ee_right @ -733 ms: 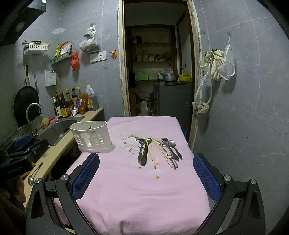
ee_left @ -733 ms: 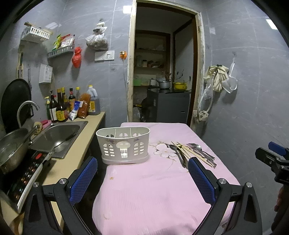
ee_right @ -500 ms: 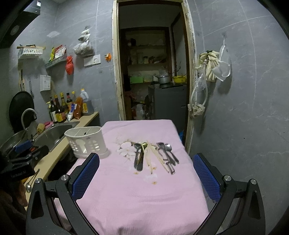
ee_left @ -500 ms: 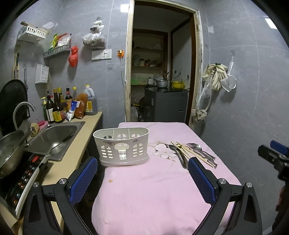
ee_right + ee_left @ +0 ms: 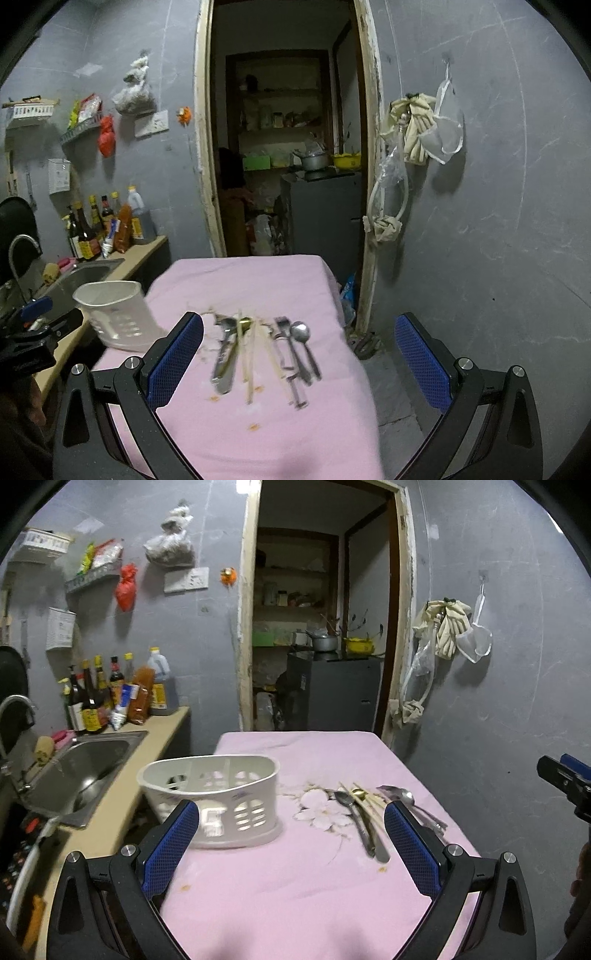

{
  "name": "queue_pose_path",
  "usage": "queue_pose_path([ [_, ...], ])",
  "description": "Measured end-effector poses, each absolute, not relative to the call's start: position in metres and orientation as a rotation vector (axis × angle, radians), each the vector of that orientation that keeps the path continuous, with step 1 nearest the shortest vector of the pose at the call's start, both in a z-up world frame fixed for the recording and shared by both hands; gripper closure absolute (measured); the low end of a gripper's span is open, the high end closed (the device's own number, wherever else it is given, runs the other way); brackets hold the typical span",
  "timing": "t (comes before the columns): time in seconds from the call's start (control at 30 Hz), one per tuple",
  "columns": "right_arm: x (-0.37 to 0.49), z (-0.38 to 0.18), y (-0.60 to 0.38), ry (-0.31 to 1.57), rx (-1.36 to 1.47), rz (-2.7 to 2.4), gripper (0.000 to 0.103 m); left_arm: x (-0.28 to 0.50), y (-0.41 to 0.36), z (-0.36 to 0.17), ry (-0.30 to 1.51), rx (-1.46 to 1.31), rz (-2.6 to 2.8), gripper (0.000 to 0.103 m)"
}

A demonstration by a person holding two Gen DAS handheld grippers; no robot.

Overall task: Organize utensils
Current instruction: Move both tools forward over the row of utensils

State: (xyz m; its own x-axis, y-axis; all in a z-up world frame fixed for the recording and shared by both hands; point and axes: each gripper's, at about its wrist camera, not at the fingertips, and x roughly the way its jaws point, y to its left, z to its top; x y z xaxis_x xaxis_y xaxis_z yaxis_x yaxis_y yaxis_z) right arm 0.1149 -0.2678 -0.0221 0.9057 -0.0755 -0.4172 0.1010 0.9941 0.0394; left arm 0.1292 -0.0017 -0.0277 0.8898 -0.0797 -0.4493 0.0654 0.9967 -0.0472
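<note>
So, both my grippers hang spread wide, holding nothing.
Only my right gripper (image 5: 298, 363) view lays out the whole cutlery (image 5: 264, 354); my left gripper (image 5: 291, 840) faces the basket (image 5: 214, 805).

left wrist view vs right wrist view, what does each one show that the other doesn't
Only the left wrist view shows the inside of the sink basin and the holder's cutout front. Only the right wrist view shows the floor beside the table and the full row of utensils unobstructed. Both share the white utensil holder, the pink tablecloth, the doorway, and open grippers holding nothing.
</note>
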Motion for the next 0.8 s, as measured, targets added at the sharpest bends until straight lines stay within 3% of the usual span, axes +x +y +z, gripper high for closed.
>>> queue_pose_path([
  [0.63, 0.308, -0.143, -0.330, 0.719, 0.066, 0.141, 0.002, 0.297, -0.094, -0.109, 0.667, -0.019, -0.107, 0.004],
  [0.73, 0.326, -0.164, -0.330, 0.762, 0.059, 0.200, 0.012, 0.317, -0.097, -0.127, 0.717, -0.024, -0.105, 0.014],
  [0.8, 0.338, -0.177, -0.330, 0.803, 0.054, 0.239, 0.027, 0.327, -0.096, -0.137, 0.754, -0.043, -0.108, 0.020],
])
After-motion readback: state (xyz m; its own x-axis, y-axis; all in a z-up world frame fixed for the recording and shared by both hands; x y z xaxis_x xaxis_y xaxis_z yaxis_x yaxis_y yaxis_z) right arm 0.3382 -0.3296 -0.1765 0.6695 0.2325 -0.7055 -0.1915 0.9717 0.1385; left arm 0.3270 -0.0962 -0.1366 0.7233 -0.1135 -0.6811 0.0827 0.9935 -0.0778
